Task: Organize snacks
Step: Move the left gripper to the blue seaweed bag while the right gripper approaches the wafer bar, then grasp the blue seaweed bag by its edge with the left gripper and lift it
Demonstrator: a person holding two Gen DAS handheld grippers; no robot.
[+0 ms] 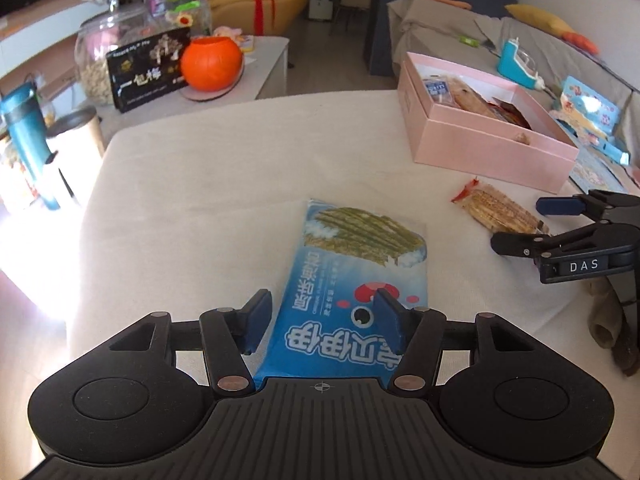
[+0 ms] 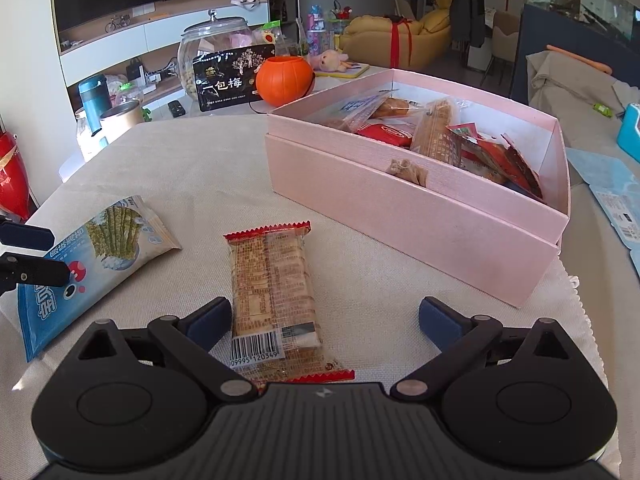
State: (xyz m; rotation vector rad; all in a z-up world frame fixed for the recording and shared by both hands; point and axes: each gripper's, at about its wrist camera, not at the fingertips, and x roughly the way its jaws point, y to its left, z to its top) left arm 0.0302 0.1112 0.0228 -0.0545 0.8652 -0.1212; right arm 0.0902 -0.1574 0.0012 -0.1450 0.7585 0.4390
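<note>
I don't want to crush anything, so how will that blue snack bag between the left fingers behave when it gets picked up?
The blue snack bag looks like thin, flat film, so it will probably sag if lifted by one end. Its glossy surface may slip between the pads of the open left hand-held gripper. The printed strips suggest brittle contents, so a hard squeeze might break them.

On the cloth-covered table (image 2: 200, 168): one blue seaweed-snack packet (image 1: 352, 280), one clear red-edged biscuit packet (image 2: 272, 288), and one open pink box (image 2: 400, 208) (several wrapped snacks inside, too jumbled to count). Two grippers in view.
</note>
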